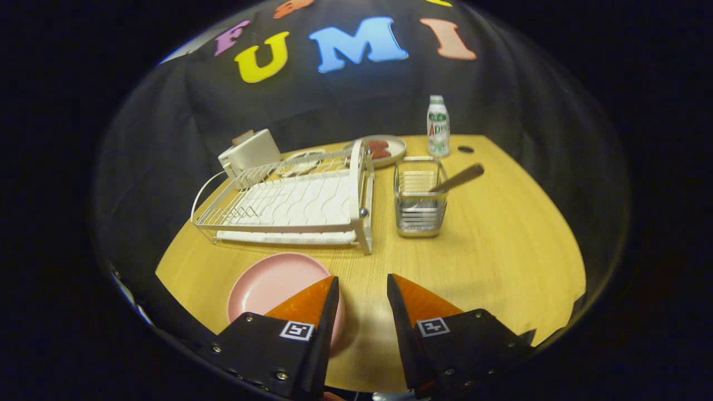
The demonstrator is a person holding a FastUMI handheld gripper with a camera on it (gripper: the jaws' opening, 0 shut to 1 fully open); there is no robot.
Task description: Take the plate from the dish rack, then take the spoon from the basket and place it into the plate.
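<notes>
One wooden desk (501, 245) carries everything in front of you. On it the biggest thing is the white dish rack (289, 206), which stands beyond your tool's left finger with its slots bare of plates. Behind the rack's far end sits a white boxy appliance (250, 153); what kind it is you cannot tell. The pink plate (273, 284) lies flat on the desk just in front of the rack, and your left finger covers part of its near rim. Your tool (362, 289) is open: both fingers stand apart with bare desk between them, and they press on nothing. Right of the rack, well ahead of your right finger, stands the wire basket (419, 203). The spoon (459, 178) rests inside it, its wooden handle leaning out over the right rim. Farther back, near the desk's far edge, a second plate (390, 151) holds something reddish. Just to its right a small white bottle (438, 125) with a green label stands upright.
</notes>
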